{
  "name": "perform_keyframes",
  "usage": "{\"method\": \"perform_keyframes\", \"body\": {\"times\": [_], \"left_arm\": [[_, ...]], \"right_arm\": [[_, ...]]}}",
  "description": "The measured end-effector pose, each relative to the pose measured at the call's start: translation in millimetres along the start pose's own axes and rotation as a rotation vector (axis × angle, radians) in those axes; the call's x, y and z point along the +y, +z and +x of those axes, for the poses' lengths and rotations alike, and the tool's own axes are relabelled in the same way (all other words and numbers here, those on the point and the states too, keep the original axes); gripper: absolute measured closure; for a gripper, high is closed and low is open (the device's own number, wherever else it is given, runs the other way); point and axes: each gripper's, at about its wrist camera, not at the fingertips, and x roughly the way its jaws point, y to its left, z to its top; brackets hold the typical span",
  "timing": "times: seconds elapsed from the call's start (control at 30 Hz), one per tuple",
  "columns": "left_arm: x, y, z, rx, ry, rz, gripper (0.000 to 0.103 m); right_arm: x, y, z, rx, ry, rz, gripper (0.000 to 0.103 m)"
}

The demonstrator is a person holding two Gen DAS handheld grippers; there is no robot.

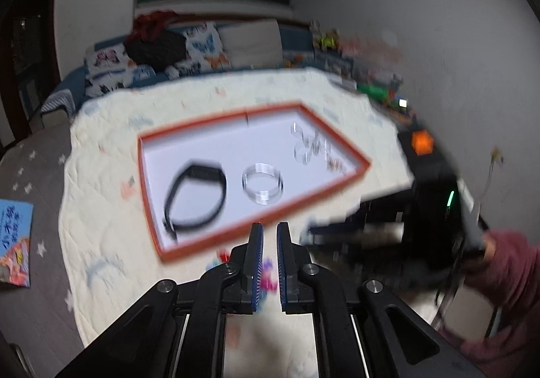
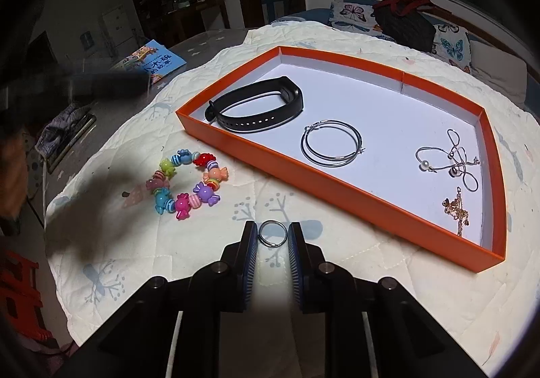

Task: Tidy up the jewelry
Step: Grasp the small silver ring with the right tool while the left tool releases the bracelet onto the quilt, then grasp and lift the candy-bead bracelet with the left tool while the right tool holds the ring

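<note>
An orange tray (image 2: 357, 191) with a white floor lies on the quilted table. It holds a black wristband (image 2: 256, 105), two silver hoops (image 2: 332, 147), a silver pearl chain (image 2: 452, 158) and a gold chain (image 2: 457, 207). A small silver ring (image 2: 272, 233) sits between the fingertips of my right gripper (image 2: 272, 236), which is closed on it just above the cloth. A colourful candy-bead bracelet (image 2: 185, 180) lies on the cloth to the left. In the blurred left wrist view, my left gripper (image 1: 270, 236) is nearly shut and empty, above the tray's (image 1: 216, 236) near rim; bits of the bracelet (image 1: 266, 271) show between its fingers.
A children's book (image 2: 152, 59) lies at the table's far left edge. A sofa with butterfly cushions (image 2: 449, 37) and a dark bag (image 2: 405, 24) stands behind. The other gripper's black body (image 1: 435, 209) and a pink sleeve (image 1: 506, 270) sit at the right of the left wrist view.
</note>
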Motion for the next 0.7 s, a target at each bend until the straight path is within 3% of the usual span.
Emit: {"method": "perform_keyframes", "body": {"times": [0.1,0.13,0.17,0.23,0.37,0.5,0.57,0.7], "left_arm": [[-2.0,-15.3,13.6,0.061,-0.011,0.016,0.084],[-3.4,-20.0,18.9,0.08,-0.008,0.024,0.071],[-4.5,-25.1,23.7,0.087,0.003,0.033,0.052],[-6.3,-30.2,28.1,0.081,0.017,0.052,0.039],[-6.8,-32.5,40.3,0.092,-0.004,0.104,0.04],[-10.6,-36.7,55.0,0.128,0.012,0.163,0.055],[-8.6,-37.9,61.3,0.145,0.018,0.166,0.061],[-3.4,-40.8,65.9,0.152,0.015,0.15,0.063]], "right_arm": [[0.6,-0.1,-0.5,-0.005,0.001,0.003,0.081],[-0.1,-0.4,-0.4,-0.005,0.006,0.01,0.081],[-1.2,0.0,-0.3,-0.005,0.011,0.016,0.081],[-1.7,0.0,-1.2,-0.004,0.016,0.02,0.081],[-1.4,-0.1,-0.2,-0.004,0.012,0.02,0.081],[-1.6,-0.2,-0.2,-0.006,0.01,0.018,0.081],[-0.9,-0.1,0.3,-0.006,0.006,0.013,0.081],[3.0,-0.1,1.5,-0.004,-0.009,-0.012,0.081]]}}
